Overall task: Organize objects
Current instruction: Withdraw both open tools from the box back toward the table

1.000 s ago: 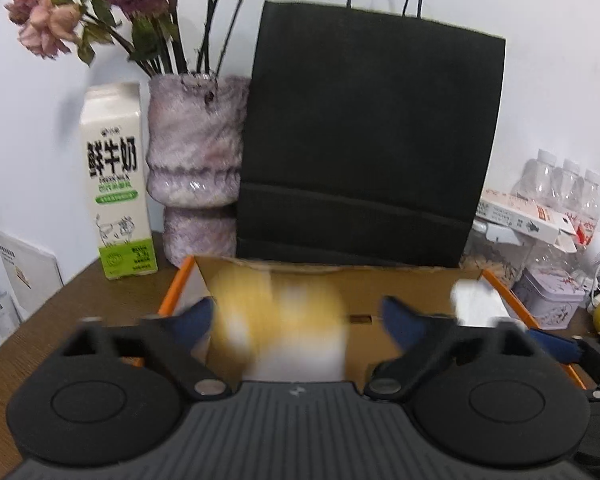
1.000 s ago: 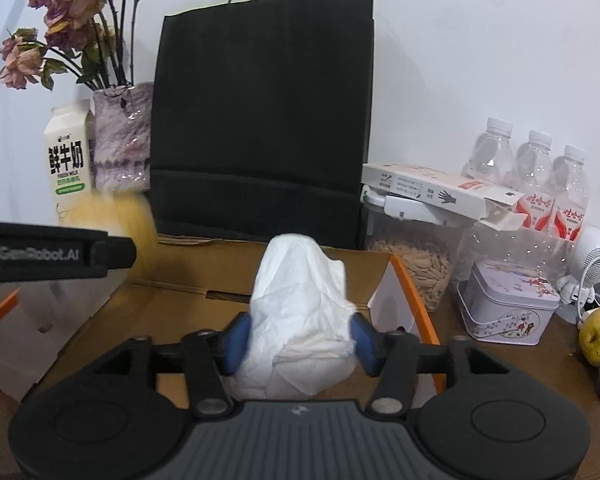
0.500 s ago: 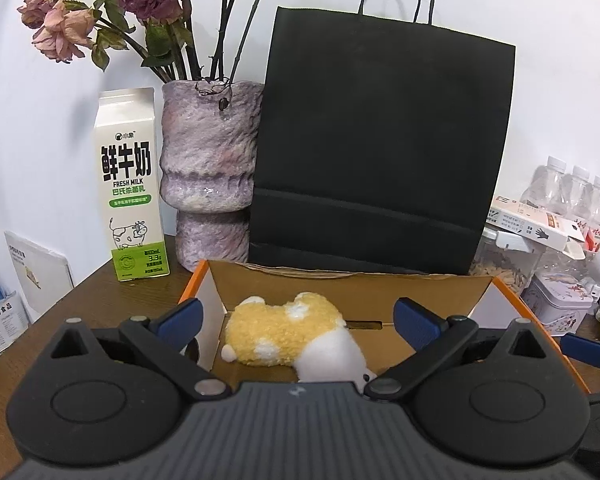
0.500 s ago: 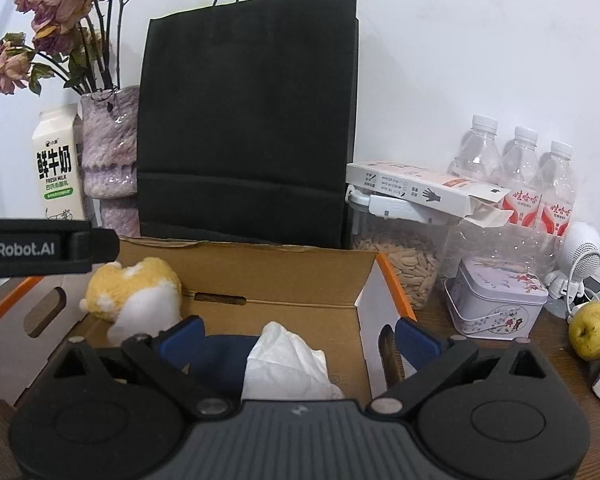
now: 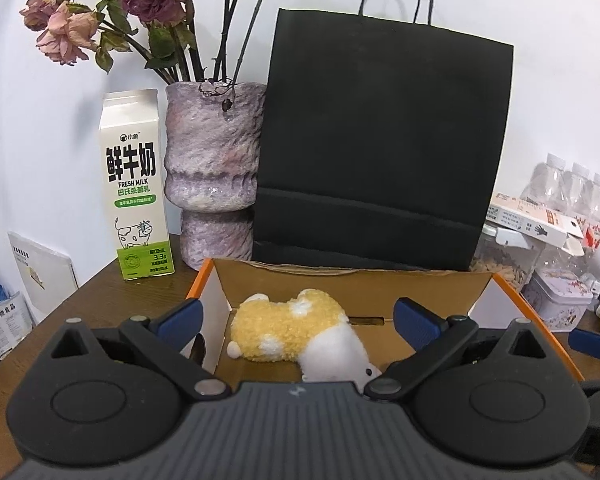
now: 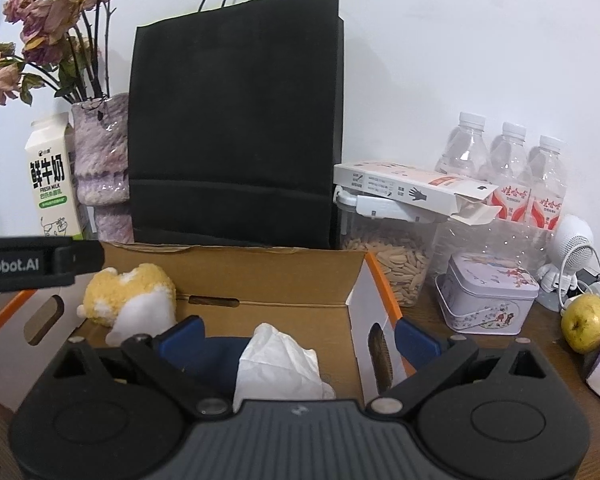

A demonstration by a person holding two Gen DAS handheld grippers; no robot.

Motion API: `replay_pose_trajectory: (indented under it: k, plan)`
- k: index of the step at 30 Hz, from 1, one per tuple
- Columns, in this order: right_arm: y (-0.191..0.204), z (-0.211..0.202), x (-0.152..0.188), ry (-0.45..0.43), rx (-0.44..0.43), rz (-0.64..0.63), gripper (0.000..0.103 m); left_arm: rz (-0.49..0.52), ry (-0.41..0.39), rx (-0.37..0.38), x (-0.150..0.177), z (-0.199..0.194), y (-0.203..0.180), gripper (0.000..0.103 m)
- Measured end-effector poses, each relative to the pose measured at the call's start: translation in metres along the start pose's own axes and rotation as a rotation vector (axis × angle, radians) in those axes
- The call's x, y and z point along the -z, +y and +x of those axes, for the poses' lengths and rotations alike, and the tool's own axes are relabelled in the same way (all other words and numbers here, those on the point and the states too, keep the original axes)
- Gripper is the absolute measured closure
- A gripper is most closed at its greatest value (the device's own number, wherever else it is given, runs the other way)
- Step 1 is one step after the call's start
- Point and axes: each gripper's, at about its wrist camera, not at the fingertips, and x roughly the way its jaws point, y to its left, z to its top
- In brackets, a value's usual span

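Note:
An open cardboard box (image 5: 340,280) (image 6: 284,276) with orange edges stands on the wooden table. A yellow and white plush toy (image 5: 296,328) (image 6: 132,300) lies inside it at the left end. A crumpled white tissue (image 6: 278,360) sits in the box, on something dark blue. My left gripper (image 5: 298,320) is open, its blue pads wide apart on either side of the plush without touching it. My right gripper (image 6: 298,336) is open too, its pads well clear of the tissue. The left gripper's finger (image 6: 40,266) shows at the left edge of the right wrist view.
Behind the box stand a black paper bag (image 5: 380,152) (image 6: 236,140), a purple vase (image 5: 212,176) with dried roses and a milk carton (image 5: 136,188). At the right are a seed jar (image 6: 388,256), a tin (image 6: 488,300), water bottles (image 6: 508,176) and a yellow pear (image 6: 586,322).
The plush dropped from my left gripper into the box and now lies still. My right gripper opened wide and let go of the tissue, which sank into the box.

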Motion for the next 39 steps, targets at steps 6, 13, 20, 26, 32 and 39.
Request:
replay_pose_trajectory:
  k: [6, 13, 20, 26, 32, 39]
  plan:
    - [0.001, -0.013, -0.002, -0.011, -0.003, -0.007, 0.001, -0.002, -0.014, 0.007, -0.001, -0.013, 0.002, 0.000]
    - [0.000, -0.034, -0.005, -0.031, -0.014, -0.003, 0.001, -0.004, -0.025, 0.023, -0.002, -0.033, 0.007, 0.000]
    - [0.001, -0.059, -0.004, -0.049, -0.039, -0.008, 0.001, -0.012, -0.040, 0.042, -0.001, -0.059, 0.014, 0.000]
    - [0.003, -0.079, 0.000, -0.063, -0.056, -0.008, 0.001, -0.018, -0.047, 0.062, 0.003, -0.081, 0.021, 0.000]
    - [0.004, -0.100, 0.008, -0.074, -0.057, -0.015, 0.001, -0.016, -0.056, 0.070, 0.009, -0.104, 0.029, 0.000]
    - [0.006, -0.128, 0.017, -0.091, -0.064, -0.025, 0.001, 0.002, -0.056, 0.082, 0.018, -0.128, 0.035, 0.000]
